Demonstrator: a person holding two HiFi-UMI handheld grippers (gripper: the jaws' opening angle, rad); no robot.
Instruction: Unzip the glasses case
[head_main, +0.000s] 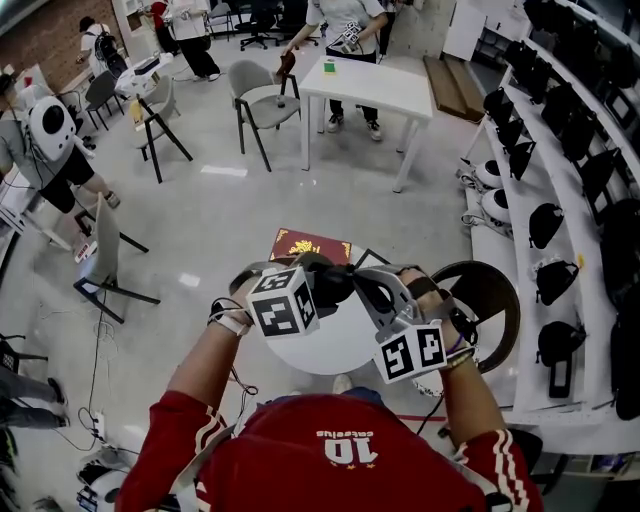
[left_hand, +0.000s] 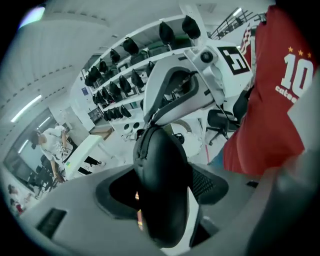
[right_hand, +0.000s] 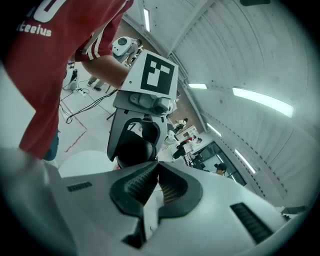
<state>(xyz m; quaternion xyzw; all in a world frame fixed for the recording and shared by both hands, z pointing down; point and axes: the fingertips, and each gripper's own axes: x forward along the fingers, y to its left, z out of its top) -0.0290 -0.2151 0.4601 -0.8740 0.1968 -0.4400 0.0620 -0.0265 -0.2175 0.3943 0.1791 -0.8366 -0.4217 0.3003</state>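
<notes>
Above the round white table, the left gripper clamps the black glasses case between its wide-set jaws. The right gripper has its jaws pinched together, their tips at the case's far end; whether they hold the zip tab is unclear.

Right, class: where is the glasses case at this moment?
The glasses case is at the centre of the head view, above the round white table, clamped in the left gripper, with the right gripper at its end.
</notes>
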